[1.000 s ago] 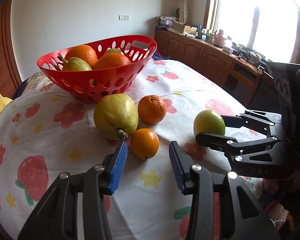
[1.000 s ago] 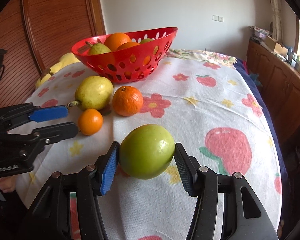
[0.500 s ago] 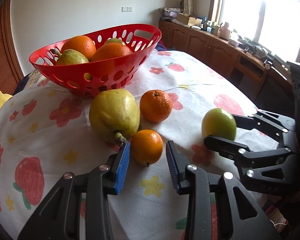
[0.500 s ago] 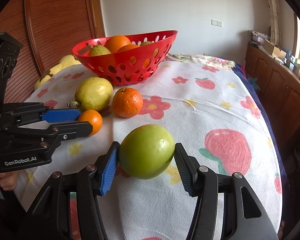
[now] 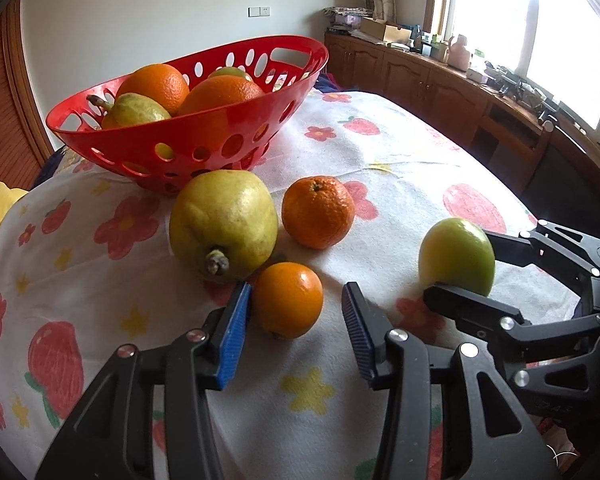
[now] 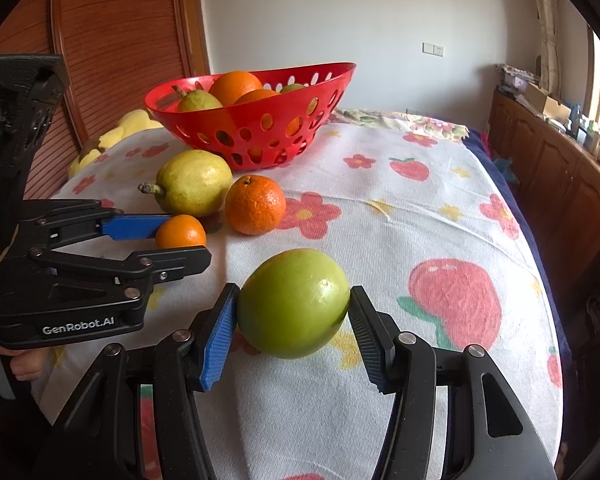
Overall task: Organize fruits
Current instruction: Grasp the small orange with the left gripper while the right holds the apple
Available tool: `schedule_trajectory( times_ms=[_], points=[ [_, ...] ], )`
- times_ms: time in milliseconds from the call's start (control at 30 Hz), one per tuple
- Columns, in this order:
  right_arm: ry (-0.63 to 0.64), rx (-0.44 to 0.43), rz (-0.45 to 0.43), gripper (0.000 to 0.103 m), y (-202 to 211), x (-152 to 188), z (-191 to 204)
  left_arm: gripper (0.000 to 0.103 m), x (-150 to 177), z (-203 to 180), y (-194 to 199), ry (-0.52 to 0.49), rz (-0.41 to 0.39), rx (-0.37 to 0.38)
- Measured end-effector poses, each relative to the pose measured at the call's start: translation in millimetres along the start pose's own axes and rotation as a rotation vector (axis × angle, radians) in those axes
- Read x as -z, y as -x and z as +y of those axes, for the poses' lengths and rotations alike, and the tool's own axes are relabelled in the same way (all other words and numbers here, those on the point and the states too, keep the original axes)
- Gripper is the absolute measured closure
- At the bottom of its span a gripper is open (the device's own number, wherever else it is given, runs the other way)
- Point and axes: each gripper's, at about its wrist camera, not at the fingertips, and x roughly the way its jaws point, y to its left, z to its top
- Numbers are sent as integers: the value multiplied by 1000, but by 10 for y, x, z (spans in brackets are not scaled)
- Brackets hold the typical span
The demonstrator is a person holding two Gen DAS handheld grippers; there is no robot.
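Observation:
A small orange [image 5: 287,300] lies on the flowered tablecloth between the open fingers of my left gripper [image 5: 296,332]; the left pad is close to it, the right pad stands apart. It also shows in the right wrist view [image 6: 180,232]. My right gripper [image 6: 292,328] is shut on a green apple [image 6: 294,303], seen too in the left wrist view [image 5: 456,258]. A yellow pear [image 5: 224,224] and a bigger orange [image 5: 318,212] lie just beyond. A red basket [image 5: 220,136] behind them holds oranges and a pear.
The table [image 6: 420,208] drops off at its right edge toward wooden cabinets [image 6: 560,160]. A wooden wall panel [image 6: 120,40] and a yellow cloth [image 6: 128,124] are at the far left. The right gripper [image 5: 540,312] lies close to my left one.
My left gripper has moved forward so the small orange now sits between its fingers. The right gripper still holds the green apple, hardly moved.

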Motion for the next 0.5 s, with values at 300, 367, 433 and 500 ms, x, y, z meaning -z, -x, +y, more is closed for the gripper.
schedule_trajectory(
  times_ms=[300,367,433,500],
  points=[
    [0,0,1,46,-7,-1,3,69,116,73,18,13,9,29],
    [0,-1,2,46,-9,-2,3,69,143,79,59,15,1,40],
    [-1,-2,2,46,-9,-4,1,69,177,90,121,16,-9,52],
    [0,-1,2,46,-9,-3,2,69,194,96,184,13,-21,56]
  ],
)
